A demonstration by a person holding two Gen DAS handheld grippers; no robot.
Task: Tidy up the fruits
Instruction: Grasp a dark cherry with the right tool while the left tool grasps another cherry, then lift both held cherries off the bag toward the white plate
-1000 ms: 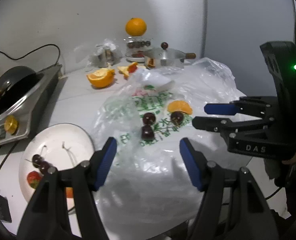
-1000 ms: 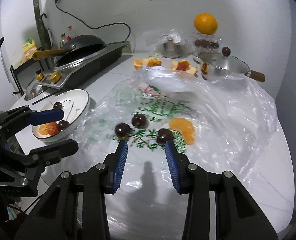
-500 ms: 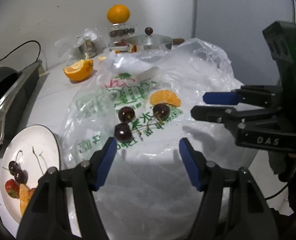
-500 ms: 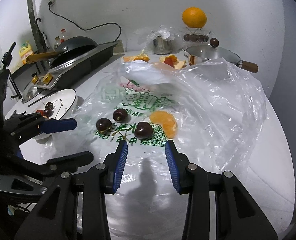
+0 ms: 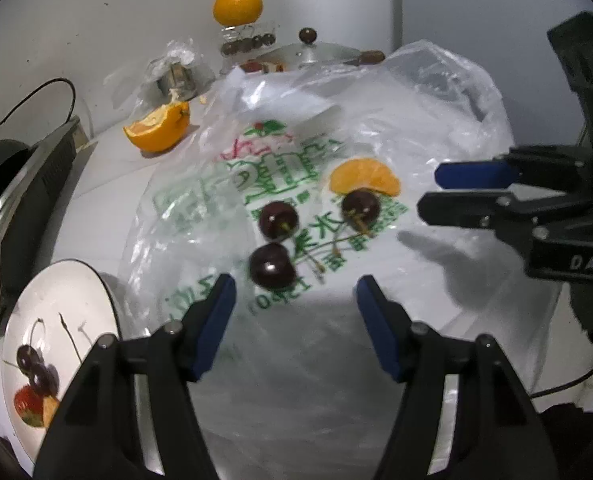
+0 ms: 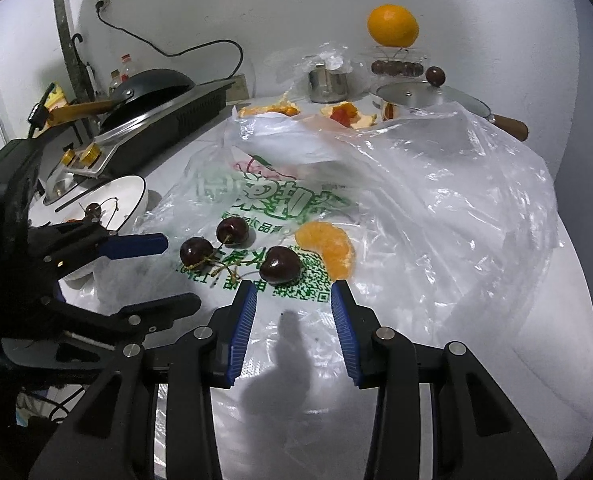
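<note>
Three dark cherries (image 5: pixel 272 266) (image 5: pixel 278 220) (image 5: pixel 361 207) and an orange segment (image 5: pixel 364 178) lie on a flattened clear plastic bag (image 5: pixel 376 120). My left gripper (image 5: pixel 295 282) hovers just short of the nearest cherry, its jaws closing slightly with nothing between them. From the right, my right gripper (image 6: pixel 294 286) faces another cherry (image 6: pixel 279 265) beside the orange segment (image 6: pixel 330 246); its jaws also narrow, holding nothing. Each gripper shows in the other's view: the right gripper (image 5: pixel 430 190) and the left gripper (image 6: pixel 180 272). A white plate (image 5: pixel 68 292) at the left holds cherries, a strawberry and orange pieces.
An induction cooker (image 6: pixel 168 120) with a black wok (image 6: pixel 148 82) stands left of the plate (image 6: pixel 124 196). At the back are a cut orange (image 5: pixel 158 130), a whole orange (image 6: pixel 392 26) on a clear box, a steel cup (image 6: pixel 328 84) and a lidded pot (image 6: pixel 416 96).
My left gripper has moved forward and down towards the cherries, which now look larger, and the plate has slid to the view's lower left. The right gripper crept slightly closer to its cherry.
</note>
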